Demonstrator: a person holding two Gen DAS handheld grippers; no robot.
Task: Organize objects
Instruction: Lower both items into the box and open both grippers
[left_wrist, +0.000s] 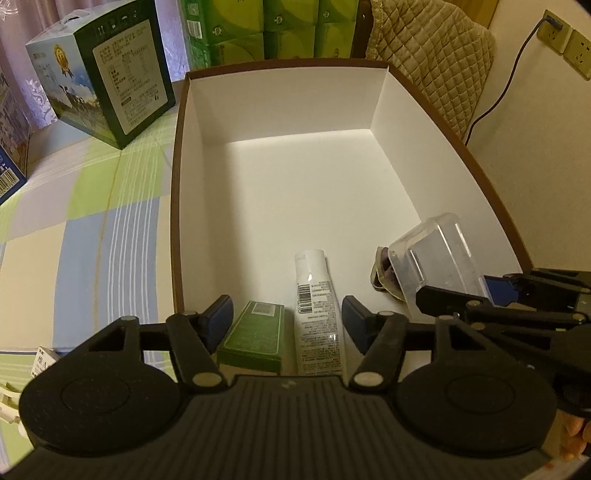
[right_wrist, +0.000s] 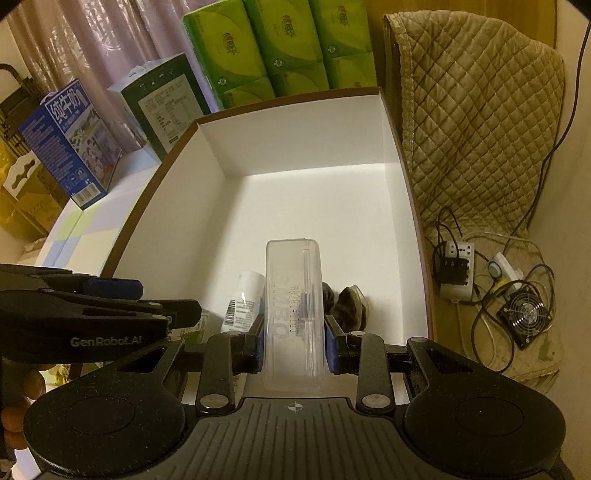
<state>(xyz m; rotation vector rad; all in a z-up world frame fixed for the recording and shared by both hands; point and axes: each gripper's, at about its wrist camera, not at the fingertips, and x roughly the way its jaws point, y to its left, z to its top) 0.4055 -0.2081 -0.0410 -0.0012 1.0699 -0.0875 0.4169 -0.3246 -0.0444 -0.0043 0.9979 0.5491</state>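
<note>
Nearest my right camera, the clear plastic case (right_wrist: 293, 317) sat pinched between my right gripper's (right_wrist: 294, 341) pads, over the white box's (right_wrist: 303, 133) near end. It hid part of a dark, unclear bundle (right_wrist: 351, 308). My left gripper (left_wrist: 288, 319) was spread, empty, above the green carton (left_wrist: 255, 336) and white tube (left_wrist: 317, 310). The far floor lay open.

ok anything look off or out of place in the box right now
Nothing spilled or damaged. The clear plastic case sits tilted above the box floor, clamped in the right gripper, not yet set down. The dark crumpled item beside it lies untidy; the white tube and green box lie flat.
</note>
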